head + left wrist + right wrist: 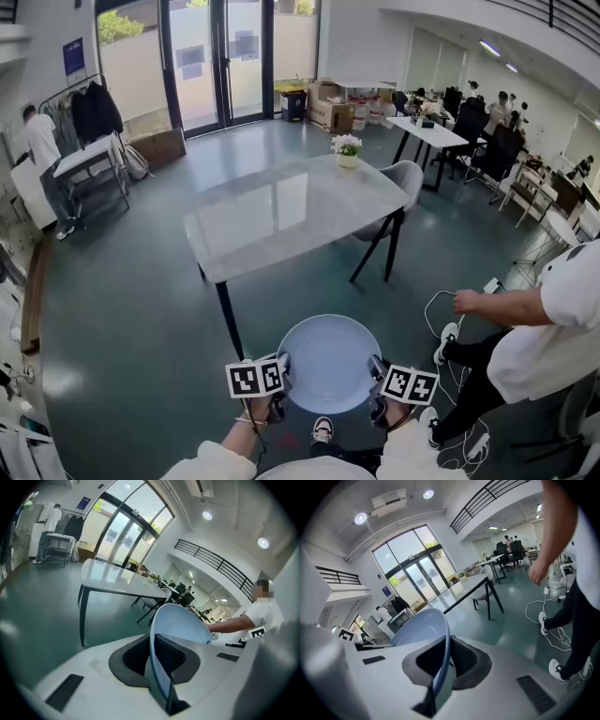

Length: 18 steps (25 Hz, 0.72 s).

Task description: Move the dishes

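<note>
A blue plate (328,361) clamped between left tool (280,370), right tool (378,373), table (281,220) beyond

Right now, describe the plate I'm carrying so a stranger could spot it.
Find the long pale table mid-room. Just in front of its near end hangs a round plate. It alone is light blue, pinched at opposite edges by the left gripper and right gripper.

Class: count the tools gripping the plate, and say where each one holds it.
2. The left tool clamps the left rim of the round pale blue plate; the right tool clamps its right rim. None hidden.
</note>
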### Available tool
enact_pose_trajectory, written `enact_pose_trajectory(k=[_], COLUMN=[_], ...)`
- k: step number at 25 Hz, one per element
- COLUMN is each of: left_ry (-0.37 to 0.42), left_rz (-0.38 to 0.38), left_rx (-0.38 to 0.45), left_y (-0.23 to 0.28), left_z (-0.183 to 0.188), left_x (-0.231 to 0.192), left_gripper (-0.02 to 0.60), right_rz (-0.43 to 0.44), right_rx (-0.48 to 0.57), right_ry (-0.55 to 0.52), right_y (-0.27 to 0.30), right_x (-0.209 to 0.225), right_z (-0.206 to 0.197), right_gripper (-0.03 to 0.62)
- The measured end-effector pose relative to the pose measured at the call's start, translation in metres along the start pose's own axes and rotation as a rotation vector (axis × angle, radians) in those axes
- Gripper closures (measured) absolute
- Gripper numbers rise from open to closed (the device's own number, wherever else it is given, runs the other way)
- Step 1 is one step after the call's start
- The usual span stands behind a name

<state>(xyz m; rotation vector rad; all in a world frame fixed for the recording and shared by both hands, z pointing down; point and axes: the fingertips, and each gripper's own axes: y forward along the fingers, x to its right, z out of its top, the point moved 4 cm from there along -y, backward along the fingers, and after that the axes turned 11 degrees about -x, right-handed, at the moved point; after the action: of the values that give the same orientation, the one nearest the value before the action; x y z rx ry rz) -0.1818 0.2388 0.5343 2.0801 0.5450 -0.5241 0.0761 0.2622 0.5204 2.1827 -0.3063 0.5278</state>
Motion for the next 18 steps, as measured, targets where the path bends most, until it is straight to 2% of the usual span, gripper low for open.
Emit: enact_pose_trajectory(k=[9,18], left_ry=[0.021,0.020], left_rz=[0.004,0.017], left_rx=[0.001,-0.017], left_y=[0.074,0.129], left_z=[0.069,0.112], left_x=[0.039,0.057], left_gripper=[0.557,0.556], right_rz=[0.017,0.034], right_rx=[0.013,-0.008], right_ry=[0.007,0.017], right_y=[0.027,0.056], right_x=[0.056,0.097], right_z=[0.091,0.146], right_gripper=[0.520,0.520])
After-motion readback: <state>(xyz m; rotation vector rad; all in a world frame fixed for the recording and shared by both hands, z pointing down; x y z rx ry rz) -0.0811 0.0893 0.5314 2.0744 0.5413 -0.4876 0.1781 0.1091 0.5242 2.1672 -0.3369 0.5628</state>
